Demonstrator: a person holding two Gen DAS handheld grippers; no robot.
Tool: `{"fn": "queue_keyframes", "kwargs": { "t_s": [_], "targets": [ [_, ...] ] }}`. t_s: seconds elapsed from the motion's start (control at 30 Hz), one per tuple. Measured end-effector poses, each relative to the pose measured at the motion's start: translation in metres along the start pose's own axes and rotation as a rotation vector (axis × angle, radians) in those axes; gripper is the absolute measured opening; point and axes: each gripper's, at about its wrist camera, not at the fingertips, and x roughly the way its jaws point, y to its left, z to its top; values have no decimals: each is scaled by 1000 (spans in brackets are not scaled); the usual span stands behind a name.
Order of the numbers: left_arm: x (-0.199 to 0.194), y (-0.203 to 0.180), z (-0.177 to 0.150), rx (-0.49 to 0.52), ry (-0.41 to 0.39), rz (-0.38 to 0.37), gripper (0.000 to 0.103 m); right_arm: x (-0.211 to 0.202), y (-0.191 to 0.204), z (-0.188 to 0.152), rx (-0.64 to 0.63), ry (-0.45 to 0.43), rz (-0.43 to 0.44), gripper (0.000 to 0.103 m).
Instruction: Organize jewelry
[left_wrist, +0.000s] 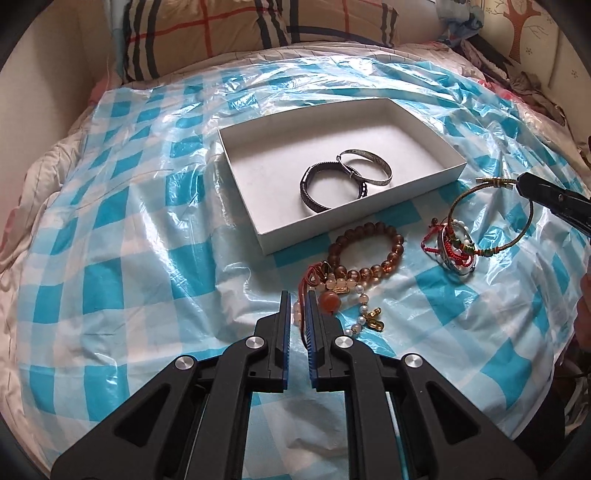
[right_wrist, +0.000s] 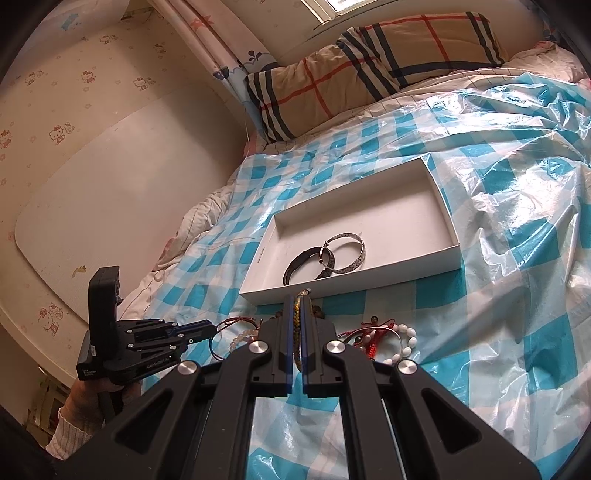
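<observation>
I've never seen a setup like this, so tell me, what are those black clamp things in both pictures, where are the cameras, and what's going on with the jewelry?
A person holds a two-finger clamp in each hand, each carrying its own forward-looking camera. The left gripper is nearly shut around a red cord of the pale bead-and-charm strand. The right gripper is shut on a braided cord bangle. A white box on a blue-checked plastic sheet holds two metal bangles. A brown bead bracelet and a tangle of red-string bracelets lie outside.
</observation>
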Motion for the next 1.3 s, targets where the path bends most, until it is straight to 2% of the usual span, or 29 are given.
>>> {"fn": "queue_keyframes", "kwargs": {
  "t_s": [0.07,0.2,0.3,0.33,0.37,0.4,0.53,0.57,0.6,0.63,0.67,0.93,0.97,1.0,1.03,1.07,1.1,1.13,1.2,1.3],
  "targets": [
    [-1,0,3,18,-6,31,11,1,1,-1,0,3,0,4],
    [2,2,6,9,5,-17,15,2,1,-2,1,6,2,4],
    [3,0,5,-21,8,-123,31,3,3,-4,-1,9,4,4],
    [3,-2,4,-31,5,-137,42,3,4,-5,0,9,4,4],
    [5,-5,3,-29,10,-115,54,3,4,-4,0,9,4,4],
    [9,-8,2,-17,23,-86,57,3,4,-5,0,9,4,4],
    [16,-17,-4,-15,46,-129,58,3,5,-5,-4,10,4,4],
    [17,-19,-5,-21,38,-122,55,2,5,-6,-3,9,4,4],
    [18,-18,-6,-37,33,-123,44,3,5,-5,-2,10,4,4],
    [19,-17,-7,-58,42,-135,11,2,5,-5,-3,11,4,4],
    [18,-15,-7,-71,28,-134,3,2,5,-5,-4,10,4,4],
    [-40,-7,15,-128,-168,-258,2,-6,9,-1,-5,-8,16,4],
    [-48,-5,17,-141,-201,-319,2,-6,10,-1,-5,-10,19,4],
    [-56,-1,18,-166,-239,-414,2,-7,11,-1,-6,-12,21,4],
    [-60,-1,20,-177,-250,-423,2,-7,12,0,-8,-10,21,4],
    [-57,-8,23,-128,-227,-317,2,-7,12,0,-8,-9,21,4],
    [-43,-19,25,-56,-167,-201,2,-7,12,0,-6,-9,23,4],
    [-27,-25,25,-27,-109,-148,2,-7,12,0,-4,-8,25,4],
    [-7,-27,21,-30,-44,-178,2,-10,14,0,-7,-12,25,4],
    [-5,-22,14,-79,-51,-225,2,-13,12,1,-4,-19,18,4]
  ]
}}
